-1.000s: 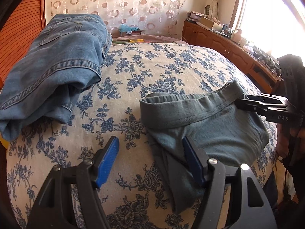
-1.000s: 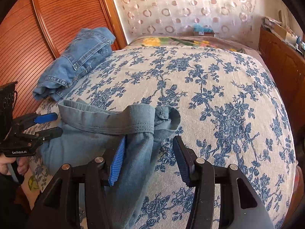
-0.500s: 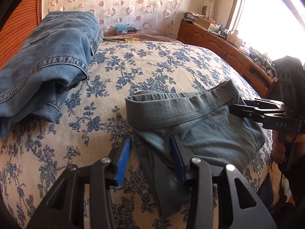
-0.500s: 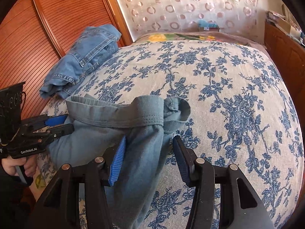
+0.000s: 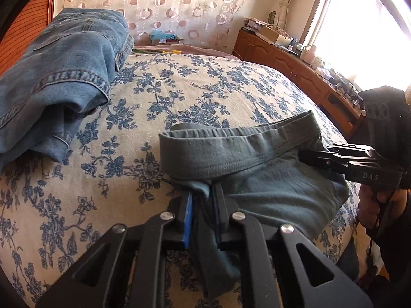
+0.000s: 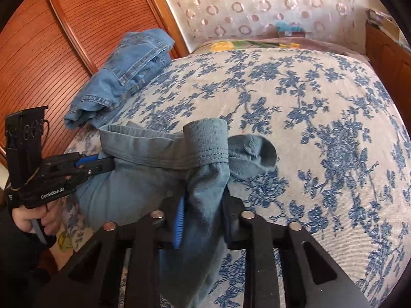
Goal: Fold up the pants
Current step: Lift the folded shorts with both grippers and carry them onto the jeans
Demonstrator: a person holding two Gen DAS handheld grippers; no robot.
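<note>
Grey-green pants (image 5: 269,184) lie bunched near the front edge of the flowered bedspread (image 5: 205,87). My left gripper (image 5: 201,192) is closing its jaws on the pants' left side just below the waistband, and the cloth is pinched between the blue pads. On the other side, my right gripper (image 6: 203,197) is closing on a gathered fold of the pants (image 6: 143,179) under the waistband, cloth squeezed between its pads. Each wrist view shows the other gripper: the right gripper (image 5: 304,155) at the pants' right end, the left gripper (image 6: 102,163) at their left end.
A folded pair of blue jeans (image 5: 64,77) rests at the bed's far left, by the slatted wooden wardrobe (image 6: 51,51). A low wooden cabinet (image 5: 282,61) with clutter runs under the bright window on the right. A person's hand (image 6: 28,220) holds the left gripper.
Both grippers went from open around the pants to pinching them. The left jaws narrowed steadily; the right jaws narrowed only in the last half second. The waistband now stands bunched higher.
</note>
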